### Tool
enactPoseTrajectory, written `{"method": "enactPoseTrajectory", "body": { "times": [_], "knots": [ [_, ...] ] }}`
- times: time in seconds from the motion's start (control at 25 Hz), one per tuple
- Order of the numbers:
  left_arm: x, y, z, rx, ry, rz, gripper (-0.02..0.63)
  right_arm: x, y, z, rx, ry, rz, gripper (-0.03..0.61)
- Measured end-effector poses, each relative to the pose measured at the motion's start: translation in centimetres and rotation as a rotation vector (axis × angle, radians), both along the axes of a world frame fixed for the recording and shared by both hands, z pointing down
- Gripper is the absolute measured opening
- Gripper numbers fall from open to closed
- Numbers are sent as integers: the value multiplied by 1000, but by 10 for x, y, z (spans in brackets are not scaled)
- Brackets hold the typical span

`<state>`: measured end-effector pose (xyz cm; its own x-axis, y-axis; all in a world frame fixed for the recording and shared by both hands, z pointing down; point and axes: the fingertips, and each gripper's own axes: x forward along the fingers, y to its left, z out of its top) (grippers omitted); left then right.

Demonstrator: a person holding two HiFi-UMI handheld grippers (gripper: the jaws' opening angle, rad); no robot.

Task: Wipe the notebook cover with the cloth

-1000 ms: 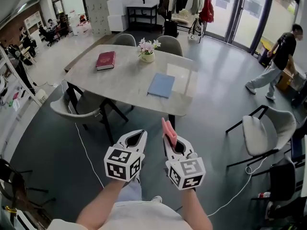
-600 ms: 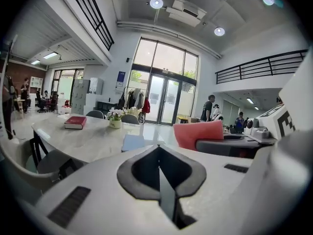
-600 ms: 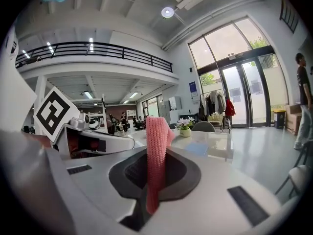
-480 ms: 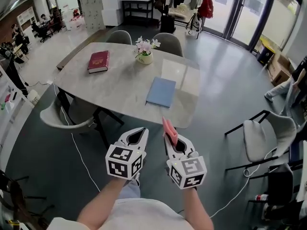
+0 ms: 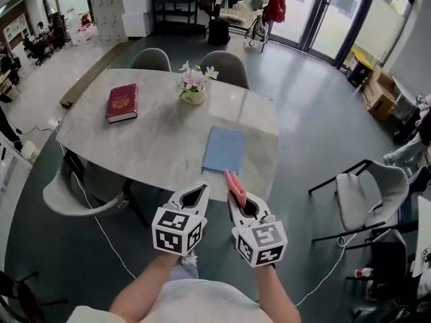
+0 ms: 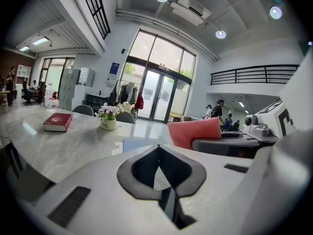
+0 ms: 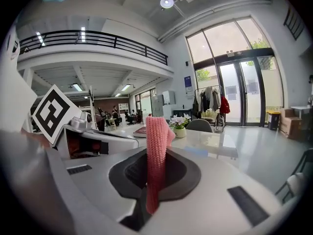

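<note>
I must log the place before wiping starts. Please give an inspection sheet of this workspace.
Surface: pale table, mostly bare.
Job's things: blue notebook flat near table's near edge; pink cloth in right gripper.
Clutter: red book; flower pot.
Grippers: left gripper shut, empty; right gripper shut on cloth; both short of the table.
Cables: white cables on floor, both sides.
Surroundings: grey chairs; person at far right.

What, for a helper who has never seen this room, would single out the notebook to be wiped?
Find the large pale stone-topped table. Near its front edge, on the right, lies a thin flat light-blue notebook. Unlike it, the thick dark-red book sits far left and the small white pot of flowers stands behind.
</note>
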<state>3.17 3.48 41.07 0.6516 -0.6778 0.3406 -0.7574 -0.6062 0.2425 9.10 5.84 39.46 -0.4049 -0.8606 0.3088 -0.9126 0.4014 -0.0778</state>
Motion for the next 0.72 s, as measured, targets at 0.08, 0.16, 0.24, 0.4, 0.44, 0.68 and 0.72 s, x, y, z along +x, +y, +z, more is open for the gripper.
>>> {"method": "enactPoseTrajectory", "body": {
  "times": [0.08,0.16,0.24,0.4,0.44,0.68,0.72],
  "knots": [
    [-3,-15,1,-7,5,13,8,-6,-15,1,-8,8,7,15],
    [-7,-30,4,-15,9,26,8,-12,-30,3,-16,13,12,15],
    [-11,-42,8,-26,12,40,8,-18,-42,5,-21,19,14,15],
    [-17,-63,14,-36,13,68,8,-27,-65,8,-23,30,25,15],
    [-19,-68,14,-37,13,73,8,-28,-71,8,-24,32,30,15],
    [-28,-94,18,-40,22,92,8,-35,-100,11,-29,74,28,15],
    [-29,-97,19,-41,25,91,8,-35,-105,12,-31,86,22,15]
  ]
}}
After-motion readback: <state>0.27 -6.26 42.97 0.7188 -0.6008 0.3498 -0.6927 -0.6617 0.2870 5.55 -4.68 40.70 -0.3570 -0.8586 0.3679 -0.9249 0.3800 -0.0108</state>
